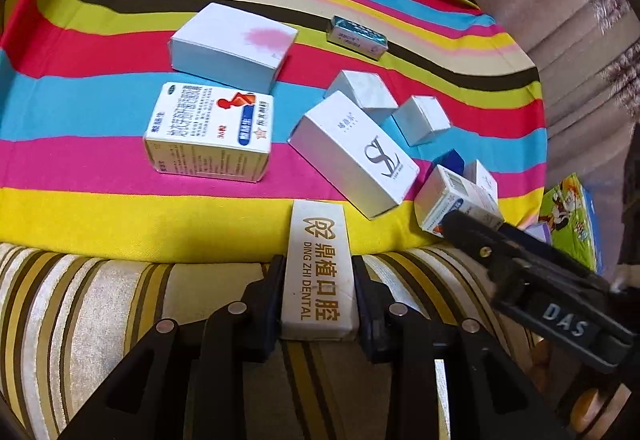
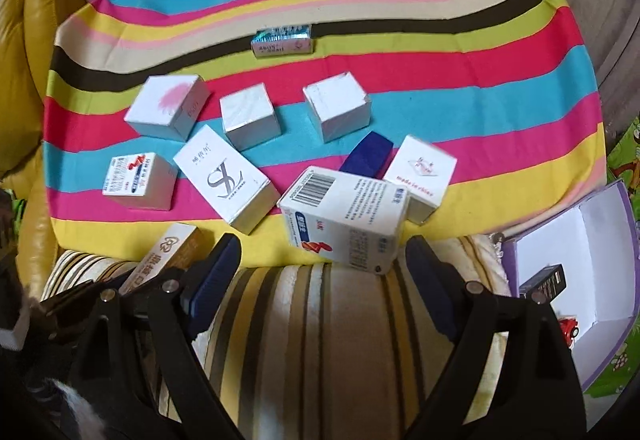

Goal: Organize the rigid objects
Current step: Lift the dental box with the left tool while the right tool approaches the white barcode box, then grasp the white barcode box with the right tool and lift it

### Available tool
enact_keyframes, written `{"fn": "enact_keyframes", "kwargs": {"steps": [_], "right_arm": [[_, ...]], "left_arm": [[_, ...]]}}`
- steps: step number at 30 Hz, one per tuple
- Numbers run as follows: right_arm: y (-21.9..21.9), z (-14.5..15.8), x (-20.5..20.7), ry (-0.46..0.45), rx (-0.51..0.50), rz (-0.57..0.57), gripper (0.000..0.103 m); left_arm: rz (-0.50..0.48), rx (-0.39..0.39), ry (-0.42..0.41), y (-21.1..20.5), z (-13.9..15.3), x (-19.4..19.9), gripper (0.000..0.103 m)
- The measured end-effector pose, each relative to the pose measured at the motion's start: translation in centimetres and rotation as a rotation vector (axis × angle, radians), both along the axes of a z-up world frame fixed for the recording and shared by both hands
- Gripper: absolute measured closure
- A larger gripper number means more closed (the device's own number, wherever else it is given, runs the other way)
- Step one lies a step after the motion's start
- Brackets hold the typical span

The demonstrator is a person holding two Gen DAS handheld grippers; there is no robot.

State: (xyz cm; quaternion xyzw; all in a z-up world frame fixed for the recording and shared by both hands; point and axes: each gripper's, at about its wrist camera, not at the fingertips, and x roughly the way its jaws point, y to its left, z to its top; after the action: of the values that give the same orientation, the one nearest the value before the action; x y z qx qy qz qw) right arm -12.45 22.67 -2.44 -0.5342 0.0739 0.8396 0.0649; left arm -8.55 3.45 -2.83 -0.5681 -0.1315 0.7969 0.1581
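The left tongs [image 1: 316, 296] squeeze the dental box [image 1: 318, 268] at 6 o'clock. The right tongs [image 2: 320, 264] gape wide near the barcode box [image 2: 344, 224] (it might tip off the striped cloth [image 2: 320, 12]).

Matt woven striped cloth [image 2: 520, 52] at frame centre carries smooth cardboard boxes; the silver box [image 2: 282, 40] at upper centre looks glossy, foil-like.

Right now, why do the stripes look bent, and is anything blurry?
Left wrist view: fisheye lens bows the striped cloth; the Ding Zhi Dental box reads sharp, the far right edge smears. Right wrist view: same bowing, dark corners, small print on the barcode box soft.
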Motion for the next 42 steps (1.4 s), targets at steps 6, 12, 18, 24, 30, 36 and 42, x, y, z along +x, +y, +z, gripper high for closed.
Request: {"fn": "enact_keyframes", "kwargs": {"steps": [6, 12, 18, 24, 30, 36, 42], "right_arm": [[-0.2, -0.5, -1.1, -0.016, 0.031, -0.047, 0.017], [-0.1, -1.7, -2.3, -0.051, 0.068, -0.084, 0.017], [0.8, -2.4, -2.5, -0.06, 0.039, -0.115, 0.027], [1.3, -1.7, -1.4, -0.014, -0.01, -0.119, 0.028], [1.6, -0.9, -0.1, 0.031, -0.055, -0.098, 0.028], [2.2, -0.1, 0.9, 0.081, -0.112, -0.085, 0.028], [2.9, 0.8, 1.9, 0.126, -0.143, -0.09, 0.028]], "left_arm": [[0.036, 0.023, -0.003, -0.7, -0.2, -0.3, 0.071], [0.041, 0.027, -0.001, -0.6, -0.3, -0.5, 0.071], [0.037, 0.022, 0.001, -0.3, -0.5, -0.7, 0.07], [0.038, 0.025, 0.007, -0.3, -0.5, -0.7, 0.071], [0.037, 0.033, 0.033, -0.2, -0.1, -0.6, 0.07], [0.029, 0.036, 0.091, 0.1, 1.0, -0.1, 0.07], [0.018, 0.015, 0.171, 0.8, 2.7, 0.7, 0.07]]}}
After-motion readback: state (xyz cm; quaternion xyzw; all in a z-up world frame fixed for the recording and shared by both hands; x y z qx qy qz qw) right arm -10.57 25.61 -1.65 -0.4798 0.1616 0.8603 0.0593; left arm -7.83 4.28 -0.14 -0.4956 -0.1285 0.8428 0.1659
